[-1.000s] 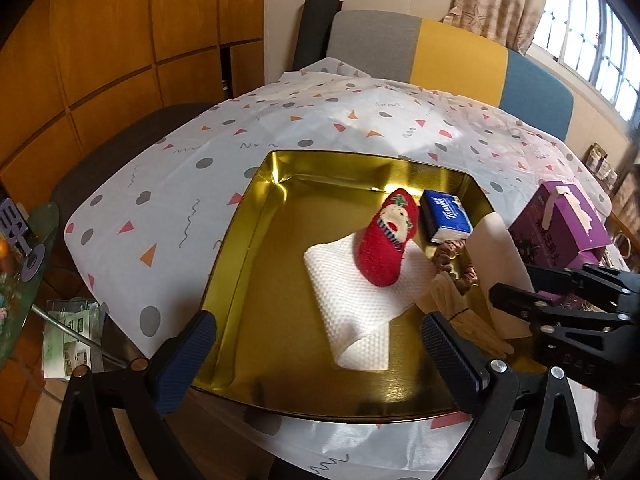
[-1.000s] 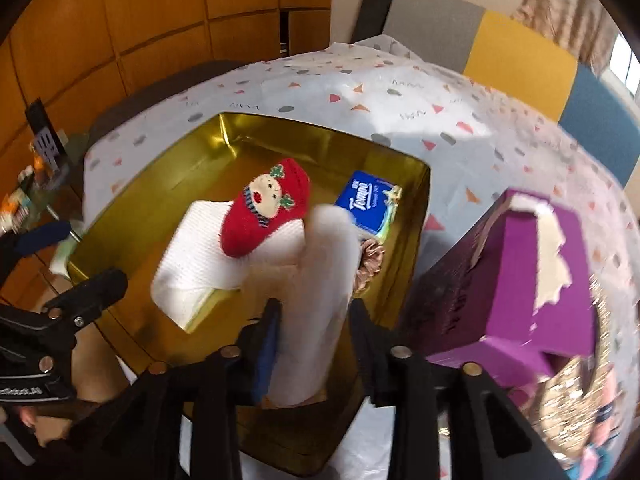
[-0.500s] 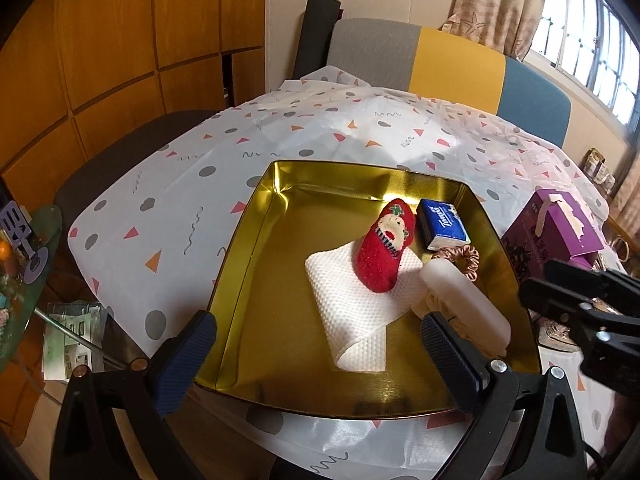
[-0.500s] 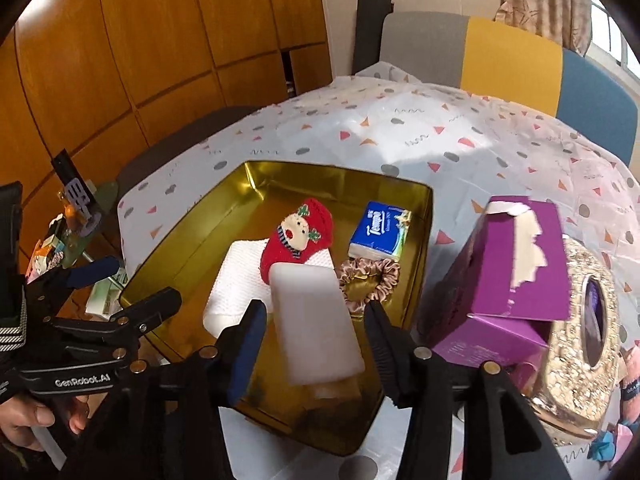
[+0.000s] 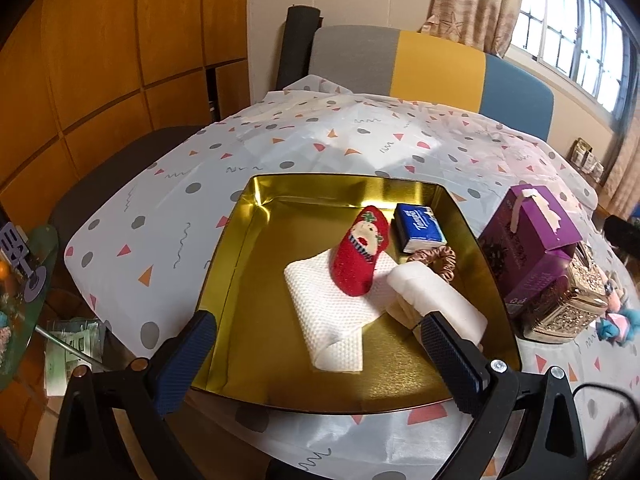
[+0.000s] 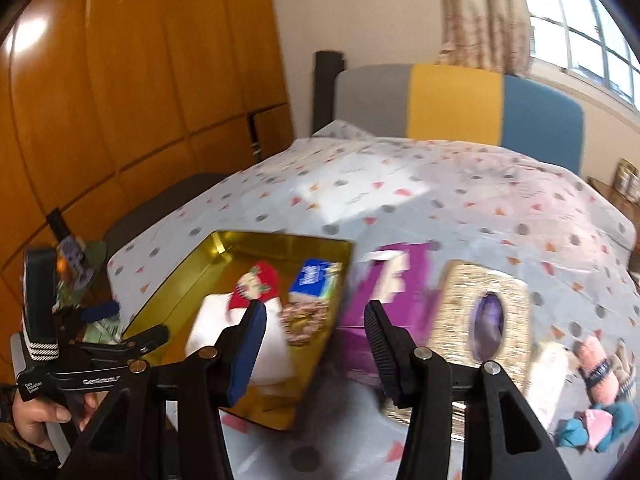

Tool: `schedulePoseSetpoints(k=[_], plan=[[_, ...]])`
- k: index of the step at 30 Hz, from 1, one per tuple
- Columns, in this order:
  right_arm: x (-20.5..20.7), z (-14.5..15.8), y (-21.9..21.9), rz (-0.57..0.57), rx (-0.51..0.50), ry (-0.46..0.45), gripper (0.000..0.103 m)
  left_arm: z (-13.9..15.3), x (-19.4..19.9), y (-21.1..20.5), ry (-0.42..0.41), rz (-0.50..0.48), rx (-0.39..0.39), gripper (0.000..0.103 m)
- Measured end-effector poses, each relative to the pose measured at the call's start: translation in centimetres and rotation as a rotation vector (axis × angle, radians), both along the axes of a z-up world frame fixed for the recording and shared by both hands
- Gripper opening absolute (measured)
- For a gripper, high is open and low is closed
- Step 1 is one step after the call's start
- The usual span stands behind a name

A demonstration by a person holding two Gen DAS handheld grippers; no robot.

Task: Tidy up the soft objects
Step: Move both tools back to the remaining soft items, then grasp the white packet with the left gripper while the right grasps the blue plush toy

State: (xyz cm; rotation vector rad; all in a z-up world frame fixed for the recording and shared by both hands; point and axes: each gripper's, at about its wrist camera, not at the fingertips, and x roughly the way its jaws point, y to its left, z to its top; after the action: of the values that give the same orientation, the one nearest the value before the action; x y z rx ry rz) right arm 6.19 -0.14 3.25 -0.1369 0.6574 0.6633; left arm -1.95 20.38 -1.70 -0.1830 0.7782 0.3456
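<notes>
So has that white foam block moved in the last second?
Yes. The white foam block now lies flat in the gold tray, beside the red sock; earlier it stood upright between the right jaws.

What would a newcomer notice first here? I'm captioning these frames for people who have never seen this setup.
The shiny gold tray in the middle of the confetti-print tablecloth draws the eye first. Inside it a red Santa sock lies on a white folded cloth, with a blue Tempo tissue pack just behind. To the tray's right stands a purple box.
</notes>
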Motion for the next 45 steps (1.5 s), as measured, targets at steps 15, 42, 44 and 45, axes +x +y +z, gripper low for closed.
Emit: schedulePoseSetpoints(k=[15,42,44,45], plan=[[4.2,-0.7,-16.5,-0.478,0.036,0.002,0.052,3.4,0.4,-4.0,-0.096,-0.187,0.027,0.103],[3.8,-6.6,-38.2,-1.195,0.514,0.204,0.052,5.4,16.7,-35.7,0.126,-0.891,0.027,0.080],[3.7,-6.7,-38.5,-1.193,0.542,0.210,0.052,4.0,18.1,-37.6,0.158,-0.899,0.014,0.079],[3.8,-6.8,-38.6,-1.191,0.552,0.214,0.055,3.2,18.8,-38.2,0.176,-0.902,0.015,0.079]])
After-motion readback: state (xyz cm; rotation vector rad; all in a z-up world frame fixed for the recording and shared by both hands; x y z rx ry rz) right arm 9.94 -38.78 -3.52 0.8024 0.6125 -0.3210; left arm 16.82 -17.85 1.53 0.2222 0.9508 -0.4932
